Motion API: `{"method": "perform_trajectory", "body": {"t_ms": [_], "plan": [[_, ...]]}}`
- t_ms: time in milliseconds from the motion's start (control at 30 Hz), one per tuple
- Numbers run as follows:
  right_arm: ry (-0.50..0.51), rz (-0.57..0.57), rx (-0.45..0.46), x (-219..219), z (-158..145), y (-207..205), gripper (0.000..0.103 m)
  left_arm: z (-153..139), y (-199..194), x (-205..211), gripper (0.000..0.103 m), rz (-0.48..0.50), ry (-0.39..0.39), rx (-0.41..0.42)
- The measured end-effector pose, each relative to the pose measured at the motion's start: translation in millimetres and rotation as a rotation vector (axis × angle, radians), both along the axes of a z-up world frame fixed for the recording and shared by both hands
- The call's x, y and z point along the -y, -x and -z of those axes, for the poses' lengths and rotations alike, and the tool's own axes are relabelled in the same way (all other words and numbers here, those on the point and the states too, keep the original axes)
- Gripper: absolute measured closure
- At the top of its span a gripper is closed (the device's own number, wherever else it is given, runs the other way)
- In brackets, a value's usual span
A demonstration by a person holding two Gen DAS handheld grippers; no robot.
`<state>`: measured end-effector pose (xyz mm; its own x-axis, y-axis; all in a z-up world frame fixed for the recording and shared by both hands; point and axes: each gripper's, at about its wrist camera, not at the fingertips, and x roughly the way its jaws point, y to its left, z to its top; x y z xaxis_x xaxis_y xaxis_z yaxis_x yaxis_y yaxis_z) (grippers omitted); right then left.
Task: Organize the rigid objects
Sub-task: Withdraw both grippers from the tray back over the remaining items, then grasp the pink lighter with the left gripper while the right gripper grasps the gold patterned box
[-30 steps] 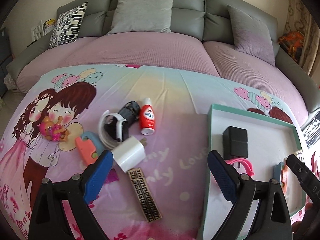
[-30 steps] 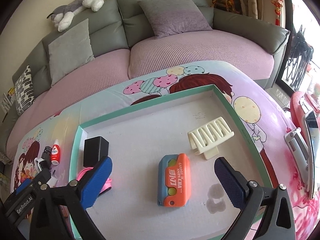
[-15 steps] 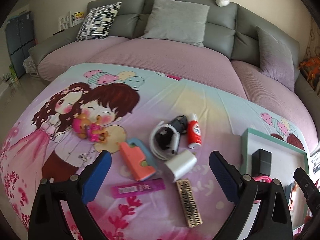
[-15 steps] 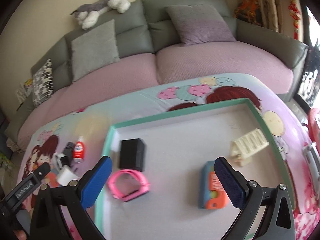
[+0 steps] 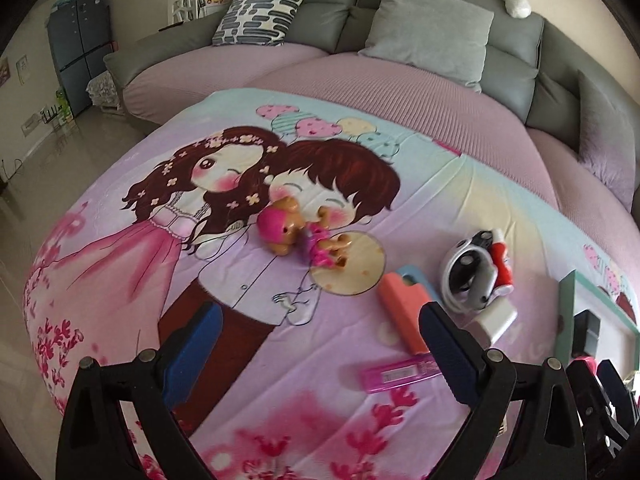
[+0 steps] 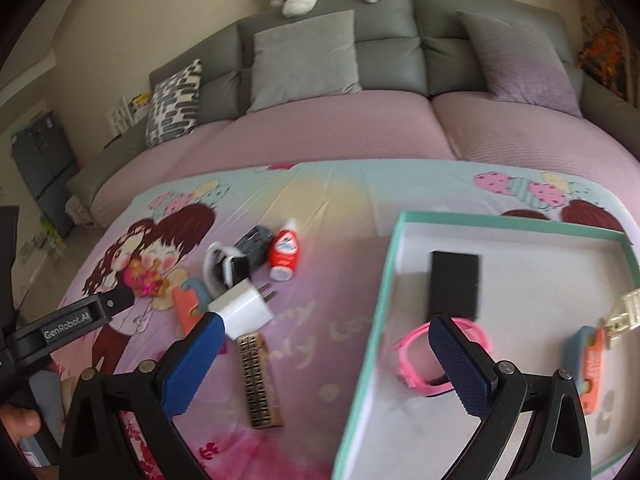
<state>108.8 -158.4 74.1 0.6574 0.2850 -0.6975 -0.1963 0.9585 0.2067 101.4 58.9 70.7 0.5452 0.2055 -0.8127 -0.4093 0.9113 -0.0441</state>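
Hovering released, the left tool (image 5: 316, 344) is empty above the printed cloth (image 5: 280, 360). The right tool (image 6: 326, 358) is gaping too, straddling the tray's (image 6: 370, 340) rim; white charger (image 6: 244, 306) is lying outside, pink watch (image 6: 424, 354) inside.

The charger (image 6: 243, 307) lies left of the tray (image 6: 374, 320) (2 watches: 1 inside (image 6: 430, 354), 1 outside (image 6: 224, 268)).

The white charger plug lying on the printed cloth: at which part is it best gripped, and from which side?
Grip the white charger plug across the two flat sides of its boxy body, coming from above with the right gripper, which hangs open nearest it. Its metal prongs point up-right toward the red bottle, so keep the jaws behind them.
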Motion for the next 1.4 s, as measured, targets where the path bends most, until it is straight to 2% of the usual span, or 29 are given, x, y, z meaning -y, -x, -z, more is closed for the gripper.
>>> {"method": "perform_trajectory", "body": {"t_ms": [333,533,700,933,1100,1400], "plan": [[0.077,-0.097,-0.047,-44.2,21.4,0.8,0.008,17.1,-0.9,-13.4,0.004,0.002,0.049,-0.052],[0.083,-0.091,-0.091,-47.6,33.8,-1.5,0.014,26.8,-3.0,-14.7,0.004,0.001,0.068,-0.078],[0.077,-0.076,-0.122,-44.3,41.2,-4.8,0.019,33.9,-8.0,-5.8,0.004,0.046,0.102,-0.088],[0.073,-0.084,-0.124,-40.6,39.7,-2.9,0.020,44.8,-19.4,17.5,0.004,0.141,0.167,-0.112],[0.096,-0.082,-0.115,-31.9,27.6,0.6,0.021,48.8,-23.8,24.8,0.004,0.159,0.181,-0.118],[0.094,-0.011,-0.065,-5.0,7.9,3.0,0.021,53.9,-31.5,39.3,0.004,0.191,0.146,-0.141]]}}
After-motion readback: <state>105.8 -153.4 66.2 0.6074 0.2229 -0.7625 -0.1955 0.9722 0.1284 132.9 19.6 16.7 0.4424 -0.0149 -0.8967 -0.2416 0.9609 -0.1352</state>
